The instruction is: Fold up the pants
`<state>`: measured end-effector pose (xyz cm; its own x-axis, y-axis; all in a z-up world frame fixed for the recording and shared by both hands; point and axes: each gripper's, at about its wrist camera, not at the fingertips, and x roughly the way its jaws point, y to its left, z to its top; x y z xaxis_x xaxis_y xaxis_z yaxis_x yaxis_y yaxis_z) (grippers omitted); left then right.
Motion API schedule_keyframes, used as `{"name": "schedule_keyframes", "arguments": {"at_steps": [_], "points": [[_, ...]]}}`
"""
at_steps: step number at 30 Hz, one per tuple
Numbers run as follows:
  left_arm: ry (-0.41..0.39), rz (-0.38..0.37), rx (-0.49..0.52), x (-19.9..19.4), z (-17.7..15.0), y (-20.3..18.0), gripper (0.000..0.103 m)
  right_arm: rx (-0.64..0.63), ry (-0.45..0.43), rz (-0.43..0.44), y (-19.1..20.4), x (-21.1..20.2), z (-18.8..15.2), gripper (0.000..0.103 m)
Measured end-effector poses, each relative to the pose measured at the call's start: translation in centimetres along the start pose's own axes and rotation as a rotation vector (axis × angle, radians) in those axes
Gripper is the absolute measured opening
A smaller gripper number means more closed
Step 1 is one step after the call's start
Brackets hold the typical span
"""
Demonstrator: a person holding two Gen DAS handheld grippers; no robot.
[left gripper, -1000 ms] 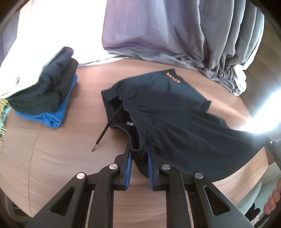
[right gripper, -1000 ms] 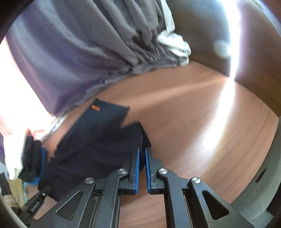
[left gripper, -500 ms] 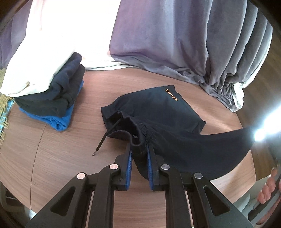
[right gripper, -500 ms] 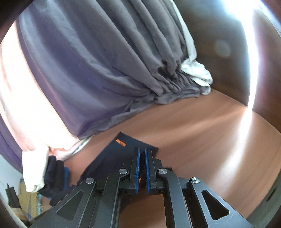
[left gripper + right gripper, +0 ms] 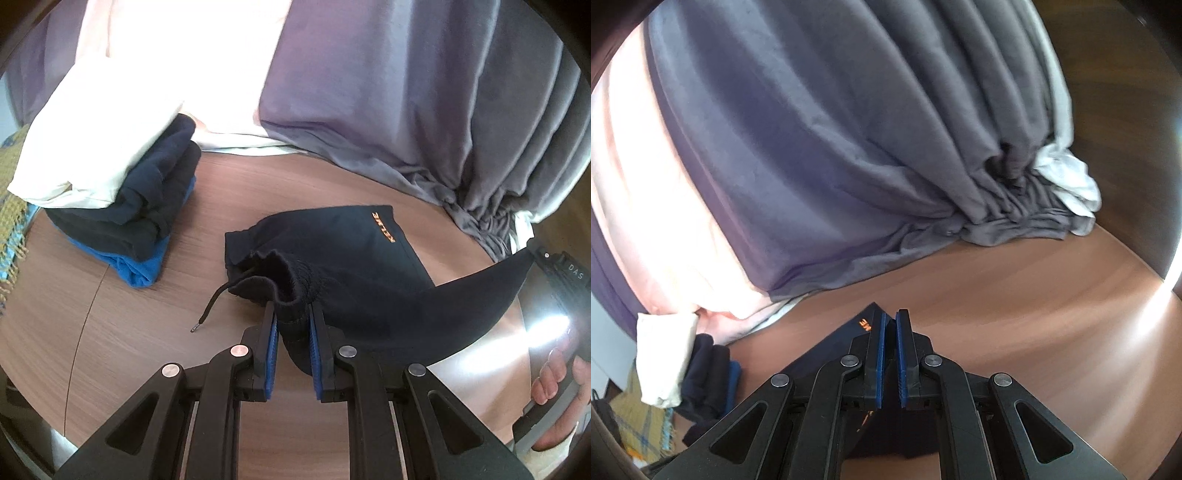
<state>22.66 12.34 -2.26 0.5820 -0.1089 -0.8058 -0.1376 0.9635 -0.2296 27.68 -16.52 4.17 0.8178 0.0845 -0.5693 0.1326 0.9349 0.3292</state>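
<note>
My left tongs (image 5: 291, 325) are pinched on the gathered waistband of the dark shorts (image 5: 332, 258), which sit mid-table (image 5: 147, 350), their drawstring (image 5: 210, 302) trailing out toward 8 o'clock. My right tongs (image 5: 889, 354) are pressed almost together; from their own camera I can't see cloth between the pads, but in the left view the far leg's hem runs straight up to them at 3 o'clock, so I judge them to be gripping it. That leg hangs in the air as a taut dark sail, while the other leg, the one with the orange lettering (image 5: 384, 227), lies flat, pointing toward 1 o'clock. The long axis runs from the waistband at 6 o'clock out to the hems.

I reckon I'm mid-fold: the lifted leg has yet to be laid over the flat one, then folded across. A stack of folded clothes (image 5: 122, 206) waits at 10 o'clock.
</note>
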Motion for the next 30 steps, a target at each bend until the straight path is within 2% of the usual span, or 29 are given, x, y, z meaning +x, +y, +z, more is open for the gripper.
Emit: {"name": "schedule_keyframes", "arguments": {"at_steps": [6, 14, 22, 30], "points": [[-0.005, 0.018, -0.049, 0.7, 2.0, -0.4, 0.016, -0.041, 0.022, 0.070, 1.2, 3.4, 1.7, 0.007], [0.033, 0.047, -0.103, 4.5, 6.2, 0.2, 0.017, -0.077, 0.049, 0.131, 2.7, 9.8, 3.7, 0.007], [0.087, 0.094, -0.101, 8.8, 8.1, 0.7, 0.017, -0.063, 0.159, 0.110, 2.4, 17.3, 3.3, 0.007], [0.101, 0.135, -0.092, 11.7, 9.0, 1.4, 0.021, -0.072, 0.209, 0.058, 2.0, 22.1, 2.4, 0.007]]}}
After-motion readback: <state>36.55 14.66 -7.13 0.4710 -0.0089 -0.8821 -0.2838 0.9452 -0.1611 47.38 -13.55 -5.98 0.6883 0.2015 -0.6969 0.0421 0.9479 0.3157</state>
